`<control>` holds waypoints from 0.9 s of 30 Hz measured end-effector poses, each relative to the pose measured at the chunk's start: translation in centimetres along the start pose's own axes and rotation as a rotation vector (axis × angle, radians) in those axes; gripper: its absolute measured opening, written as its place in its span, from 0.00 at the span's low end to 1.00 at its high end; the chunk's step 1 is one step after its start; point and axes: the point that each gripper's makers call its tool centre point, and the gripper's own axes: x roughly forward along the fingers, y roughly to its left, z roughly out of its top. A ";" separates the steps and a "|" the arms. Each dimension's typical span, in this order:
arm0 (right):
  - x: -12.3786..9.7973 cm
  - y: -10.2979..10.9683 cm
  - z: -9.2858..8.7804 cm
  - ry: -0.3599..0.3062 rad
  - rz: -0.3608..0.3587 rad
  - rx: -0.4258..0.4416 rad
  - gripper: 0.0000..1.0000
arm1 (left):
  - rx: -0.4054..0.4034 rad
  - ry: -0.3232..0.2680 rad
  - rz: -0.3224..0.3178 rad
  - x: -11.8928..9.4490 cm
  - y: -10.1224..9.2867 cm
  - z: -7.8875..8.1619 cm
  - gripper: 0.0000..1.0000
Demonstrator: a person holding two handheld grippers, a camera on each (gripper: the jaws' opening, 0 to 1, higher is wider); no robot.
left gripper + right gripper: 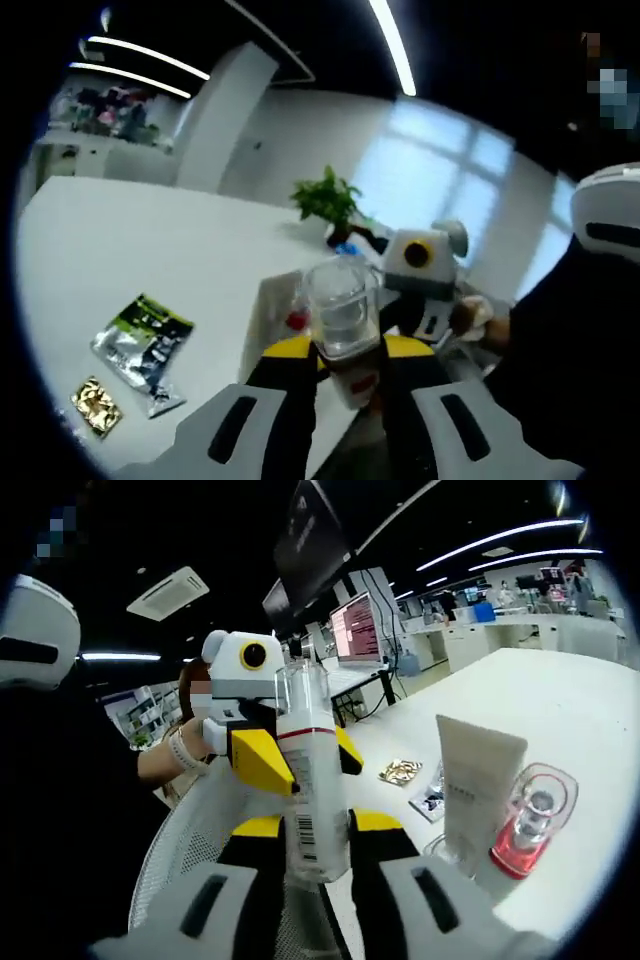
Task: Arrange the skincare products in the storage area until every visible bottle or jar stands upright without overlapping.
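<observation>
A white bottle with a clear cap and a red label is held in the air by both grippers. My left gripper is shut on it, yellow tips on either side just below the cap. In the right gripper view my right gripper is shut on the lower part of the same bottle, by the barcode. The left gripper clamps it higher up, at the red line. The bottle stands roughly upright. The right gripper's body shows behind the cap; its jaws are hidden.
On the white table stand a white tube and a red bottle with a clear cap. Foil sachets and a gold one lie flat. A clear tray, a plant, a mesh chair and a person's hand are nearby.
</observation>
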 end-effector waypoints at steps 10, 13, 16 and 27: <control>-0.1 -0.7 -0.5 0.036 -0.042 -0.004 0.25 | -0.002 0.024 0.066 -0.3 1.0 -0.8 0.19; -0.1 -0.8 -0.9 0.060 -0.056 -0.017 0.21 | -0.002 0.053 0.117 -0.8 1.9 -1.3 0.19; 0.2 -0.7 -1.0 0.058 -0.053 -0.003 0.21 | -0.016 0.046 0.114 -0.9 1.7 -1.2 0.19; 2.2 0.4 -1.3 0.102 -0.012 -0.037 0.22 | -0.014 0.039 0.105 -0.6 1.4 -0.9 0.18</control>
